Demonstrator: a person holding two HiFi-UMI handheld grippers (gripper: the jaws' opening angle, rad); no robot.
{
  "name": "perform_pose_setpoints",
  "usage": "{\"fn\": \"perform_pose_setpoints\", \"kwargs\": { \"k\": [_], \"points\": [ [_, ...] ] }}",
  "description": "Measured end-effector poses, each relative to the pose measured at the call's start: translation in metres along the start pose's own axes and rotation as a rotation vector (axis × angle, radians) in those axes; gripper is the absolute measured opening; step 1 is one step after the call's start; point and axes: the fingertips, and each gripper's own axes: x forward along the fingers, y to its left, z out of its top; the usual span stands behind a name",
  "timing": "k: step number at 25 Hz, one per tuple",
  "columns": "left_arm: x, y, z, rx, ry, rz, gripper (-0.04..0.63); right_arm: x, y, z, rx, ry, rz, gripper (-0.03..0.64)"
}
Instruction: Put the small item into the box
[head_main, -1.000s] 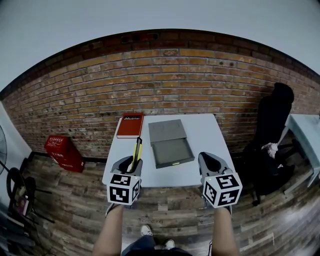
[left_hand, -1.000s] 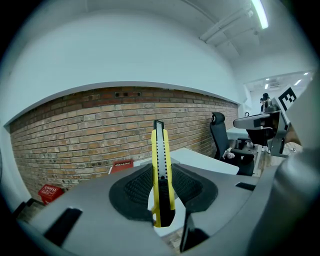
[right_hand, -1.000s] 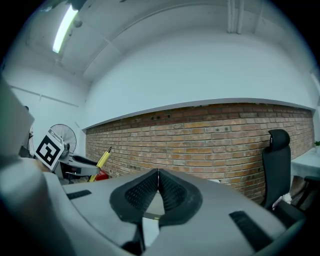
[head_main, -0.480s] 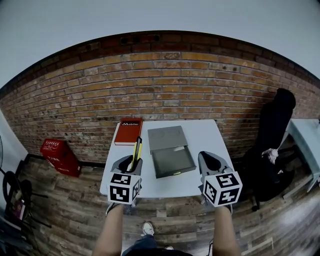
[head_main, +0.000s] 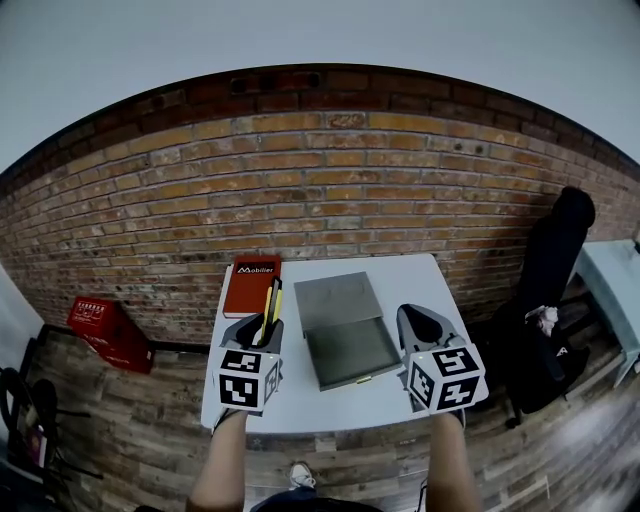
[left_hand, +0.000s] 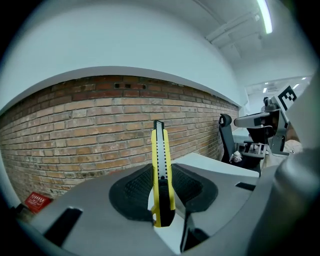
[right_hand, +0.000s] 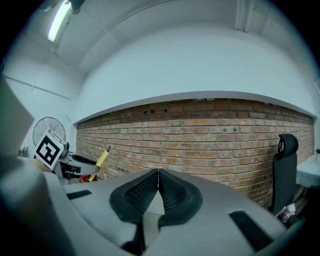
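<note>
My left gripper (head_main: 262, 327) is shut on a yellow utility knife (head_main: 270, 304), which stands upright between the jaws (left_hand: 161, 180). It hovers over the left part of the white table (head_main: 420, 275). The grey box (head_main: 352, 350) lies open in the middle of the table, its lid (head_main: 334, 296) folded back toward the wall. My right gripper (head_main: 418, 322) is shut with nothing in it, its pads meeting at the tips (right_hand: 158, 176). It hangs just right of the box. The knife (right_hand: 102, 156) also shows at the left of the right gripper view.
A red book (head_main: 251, 283) lies on the table's back left corner. A brick wall (head_main: 330, 190) runs behind the table. A red crate (head_main: 108, 330) sits on the wooden floor to the left. A black office chair (head_main: 553, 270) stands to the right, beside another table (head_main: 612, 270).
The view has moved forward and the table now lies closer under me. Both grippers keep their places in the picture, the knife still held.
</note>
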Motion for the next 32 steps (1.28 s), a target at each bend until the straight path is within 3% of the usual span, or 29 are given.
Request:
{"fn": "perform_pose_setpoints", "kwargs": {
  "k": [15, 25, 32],
  "points": [
    [0.068, 0.072, 0.014, 0.015, -0.001, -0.074, 0.129, 0.085, 0.014, 0.021, -0.006, 0.016, -0.072, 0.02],
    [0.097, 0.076, 0.014, 0.033, 0.009, -0.123, 0.129, 0.102, 0.004, 0.021, -0.007, 0.021, -0.114, 0.021],
    [0.113, 0.067, 0.016, 0.038, 0.017, -0.1, 0.129, 0.109, -0.02, 0.021, -0.017, 0.014, -0.098, 0.021]
  ]
}}
